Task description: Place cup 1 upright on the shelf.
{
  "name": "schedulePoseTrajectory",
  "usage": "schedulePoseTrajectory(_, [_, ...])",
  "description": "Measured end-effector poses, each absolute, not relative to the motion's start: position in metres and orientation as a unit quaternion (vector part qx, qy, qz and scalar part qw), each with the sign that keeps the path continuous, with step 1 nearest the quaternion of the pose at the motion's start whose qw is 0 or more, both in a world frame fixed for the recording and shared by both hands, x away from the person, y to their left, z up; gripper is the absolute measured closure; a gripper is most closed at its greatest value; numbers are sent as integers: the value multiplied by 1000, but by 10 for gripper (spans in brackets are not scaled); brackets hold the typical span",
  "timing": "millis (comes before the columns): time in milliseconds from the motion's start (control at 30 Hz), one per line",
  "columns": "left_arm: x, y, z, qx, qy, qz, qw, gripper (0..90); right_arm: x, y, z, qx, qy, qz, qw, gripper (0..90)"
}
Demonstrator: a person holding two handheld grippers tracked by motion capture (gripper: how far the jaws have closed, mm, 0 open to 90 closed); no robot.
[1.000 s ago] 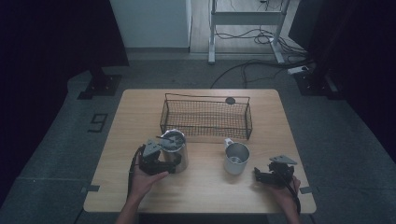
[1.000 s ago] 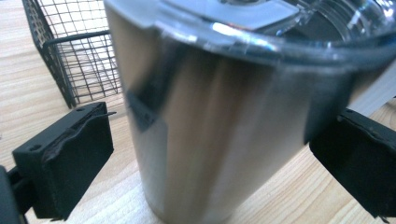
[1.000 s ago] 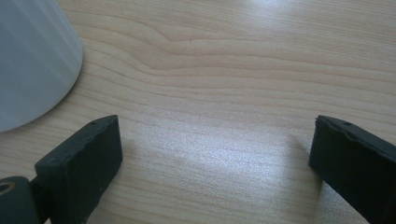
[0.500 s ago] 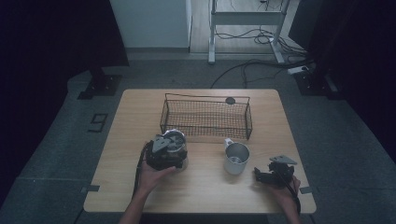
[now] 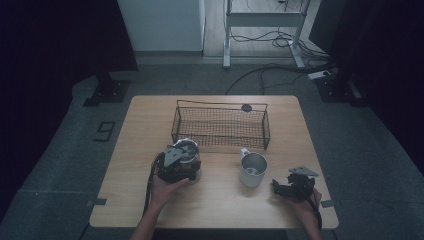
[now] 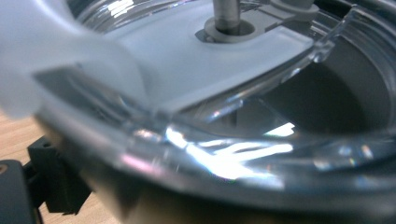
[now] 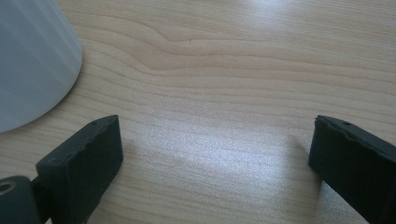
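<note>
A clear jar with a pale lid and a metal rod through it (image 5: 188, 151) stands on the wooden table (image 5: 150, 125), left of centre. My left gripper (image 5: 174, 165) sits right against its near side, held by a hand. Up close the jar (image 6: 243, 93) spreads across the left gripper view and hides one jaw. The other black finger (image 6: 49, 186) stands far out at the lower left edge. A metal cup (image 5: 252, 170) stands to the right, also seen as the cup (image 7: 28, 60). My right gripper (image 5: 287, 187) rests open on the table beside it, nothing between its jaws (image 7: 215, 154).
A black wire basket (image 5: 220, 127) stands behind the jar and cup at mid table. A small dark round thing (image 5: 246, 107) lies behind the basket. Cables and a metal stand (image 5: 260, 30) are on the floor beyond the table.
My left gripper has moved right and forward, from beside the jar to close up against it. The right gripper, the cup and the basket have stayed put.
</note>
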State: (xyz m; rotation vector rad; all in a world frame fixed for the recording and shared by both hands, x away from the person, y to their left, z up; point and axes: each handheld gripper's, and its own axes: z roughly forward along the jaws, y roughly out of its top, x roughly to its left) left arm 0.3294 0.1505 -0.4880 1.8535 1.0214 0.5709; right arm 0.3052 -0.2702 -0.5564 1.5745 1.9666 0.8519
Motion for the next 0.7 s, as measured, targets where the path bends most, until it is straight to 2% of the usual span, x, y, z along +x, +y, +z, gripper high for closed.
schedulePoseTrajectory(700, [332,155,-485,750,408,218,472,41,305,-270,-556,575,717,311,239,30])
